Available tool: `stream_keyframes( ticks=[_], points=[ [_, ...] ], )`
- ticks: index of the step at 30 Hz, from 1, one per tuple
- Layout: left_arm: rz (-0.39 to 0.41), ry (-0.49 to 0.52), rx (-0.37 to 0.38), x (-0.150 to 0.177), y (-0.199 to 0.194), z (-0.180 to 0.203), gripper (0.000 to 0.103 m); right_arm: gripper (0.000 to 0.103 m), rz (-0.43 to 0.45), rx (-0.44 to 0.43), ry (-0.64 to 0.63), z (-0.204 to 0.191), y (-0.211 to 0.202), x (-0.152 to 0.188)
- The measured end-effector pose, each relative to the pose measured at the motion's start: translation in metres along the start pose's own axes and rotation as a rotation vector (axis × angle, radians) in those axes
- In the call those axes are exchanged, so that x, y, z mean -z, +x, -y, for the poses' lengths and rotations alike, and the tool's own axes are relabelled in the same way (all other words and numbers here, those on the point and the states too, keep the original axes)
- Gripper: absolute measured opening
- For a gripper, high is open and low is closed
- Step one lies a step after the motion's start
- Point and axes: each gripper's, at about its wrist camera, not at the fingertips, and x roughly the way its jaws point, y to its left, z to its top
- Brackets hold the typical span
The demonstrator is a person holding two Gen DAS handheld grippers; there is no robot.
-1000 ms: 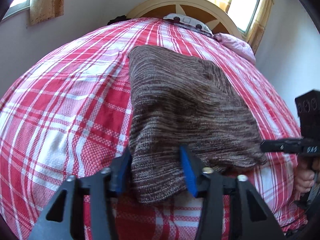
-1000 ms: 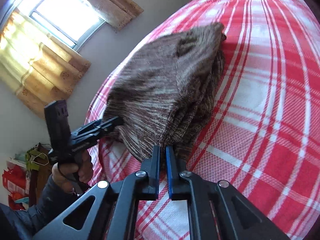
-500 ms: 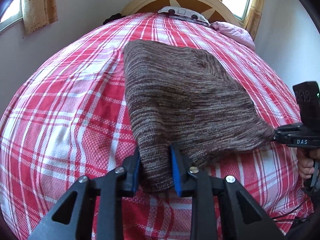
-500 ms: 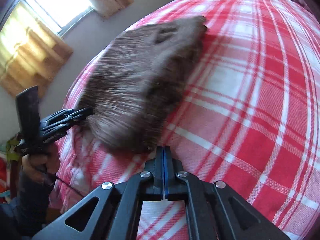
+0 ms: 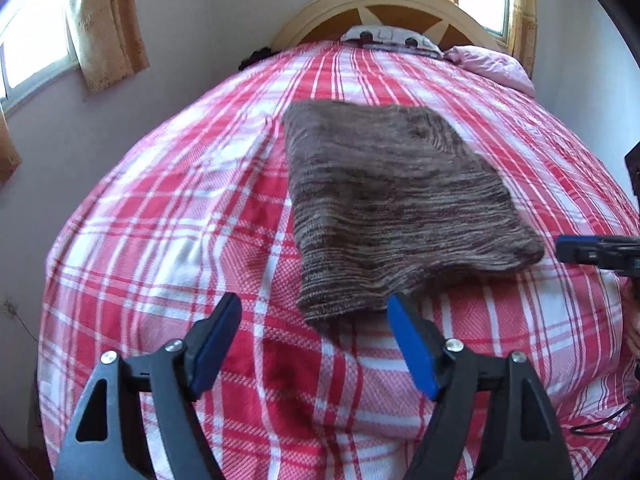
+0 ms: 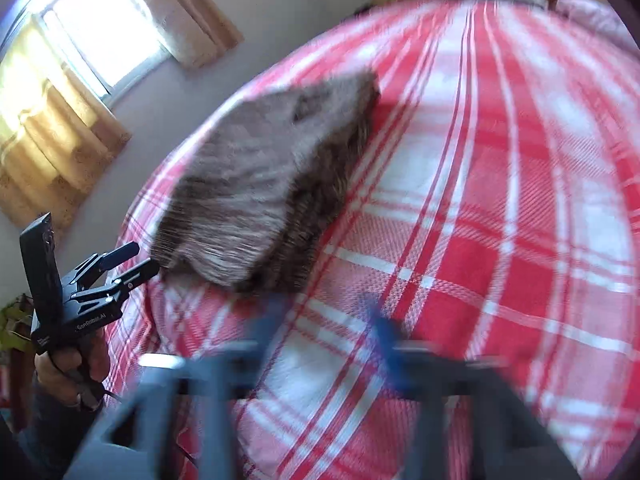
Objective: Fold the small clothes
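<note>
Release step of the fold: brown knit garment (image 5: 392,208) lies folded on the plaid bed (image 5: 168,240), left gripper (image 5: 316,320) & right gripper (image 6: 320,320) fingers just opened, apart, empty; next prob. regrip an edge for another fold.

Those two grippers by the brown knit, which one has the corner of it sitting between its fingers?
The left gripper: its just-opened jaws flank the near corner of the folded brown knit without touching. The right gripper, also just opened, points at the other corner from outside.

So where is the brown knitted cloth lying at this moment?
The brown knitted cloth lies folded on the red checked bedspread, right of centre in the left wrist view, just beyond the open left tongs, untouched by them.
</note>
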Motion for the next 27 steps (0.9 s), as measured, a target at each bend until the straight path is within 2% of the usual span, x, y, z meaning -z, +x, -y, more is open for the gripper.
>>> stream_keyframes(
  ticks=[1, 3, 6, 11, 16, 27],
  points=[
    [0.019, 0.006, -0.007, 0.0, -0.006, 0.002, 0.087, 0.077, 0.066, 0.01, 0.005, -0.006, -0.017, 0.003],
    [0.068, 0.016, -0.009, -0.003, -0.023, 0.006, 0.094, 0.077, 0.124, 0.015, -0.01, -0.016, -0.039, 0.005],
    [0.123, 0.029, -0.003, -0.01, -0.043, 0.013, 0.094, 0.077, 0.226, 0.044, -0.041, -0.034, -0.073, 0.011],
    [0.213, 0.034, 0.017, -0.019, -0.072, 0.023, 0.099, 0.077, 0.332, 0.096, -0.091, -0.053, -0.111, 0.017],
    [0.269, 0.041, 0.007, -0.025, -0.09, 0.033, 0.099, 0.077, 0.398, 0.126, -0.147, -0.07, -0.133, 0.023],
    [0.316, 0.022, 0.01, -0.026, -0.109, 0.041, 0.099, 0.077, 0.434, 0.128, -0.149, -0.075, -0.15, 0.033]
  ],
)
